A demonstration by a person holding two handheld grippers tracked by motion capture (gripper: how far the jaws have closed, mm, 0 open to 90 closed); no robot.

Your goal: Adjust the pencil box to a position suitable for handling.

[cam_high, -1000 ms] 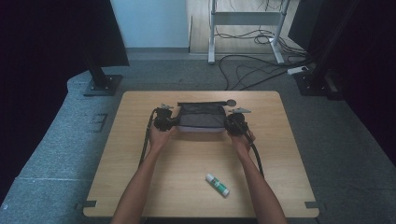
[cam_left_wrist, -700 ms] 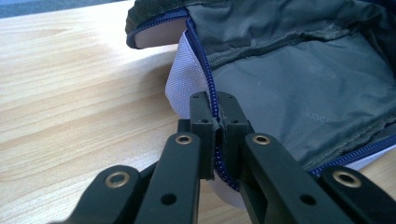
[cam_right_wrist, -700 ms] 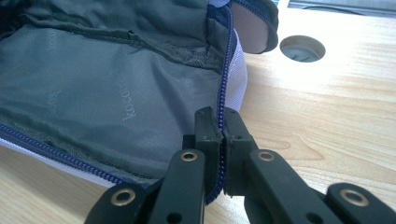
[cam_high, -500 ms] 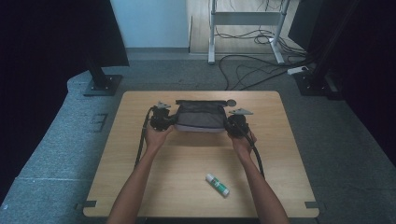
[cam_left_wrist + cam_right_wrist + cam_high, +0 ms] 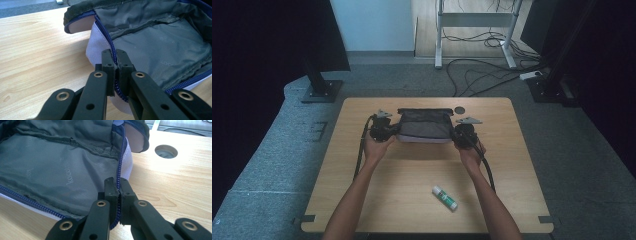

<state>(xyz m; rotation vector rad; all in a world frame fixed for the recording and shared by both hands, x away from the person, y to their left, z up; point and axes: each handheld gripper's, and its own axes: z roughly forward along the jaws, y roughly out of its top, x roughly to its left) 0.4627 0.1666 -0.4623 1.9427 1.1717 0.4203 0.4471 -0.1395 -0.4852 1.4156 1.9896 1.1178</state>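
A soft grey fabric pouch (image 5: 424, 125) with a pale lilac outer skin and a dark blue zipper lies unzipped on the far half of the light wooden table (image 5: 402, 200), its mouth spread wide between the two hands. In the left gripper view the grey lining (image 5: 160, 47) is creased and bears faint printed marks too dim to read; the far rim and right side of the pouch run off the picture. In the right gripper view pale lettering on the lining (image 5: 67, 176) is only partly legible, and the pouch is cut off at the left and top.

The left gripper (image 5: 114, 67) has its two black jaws pressed together on the pouch's edge, with the blue zipper teeth (image 5: 113, 53) running between them; the same gripper sits at the pouch's left end in the high view (image 5: 384, 131), held in the person's left hand (image 5: 377, 145). The right gripper (image 5: 118, 192) is likewise clamped on the opposite edge, zipper teeth (image 5: 121, 162) caught between its jaws, and appears at the pouch's right end from above (image 5: 462, 134), held in the right hand (image 5: 471, 152). From above, the jaw tips themselves are too small to make out.

A round hole (image 5: 166, 151) in the tabletop lies just beyond the pouch's right corner. A small white and green glue stick (image 5: 445, 197) lies well apart from the pouch, near the table's front edge, beside the right forearm. Black cables (image 5: 492, 70) trail across the grey floor beyond the table.
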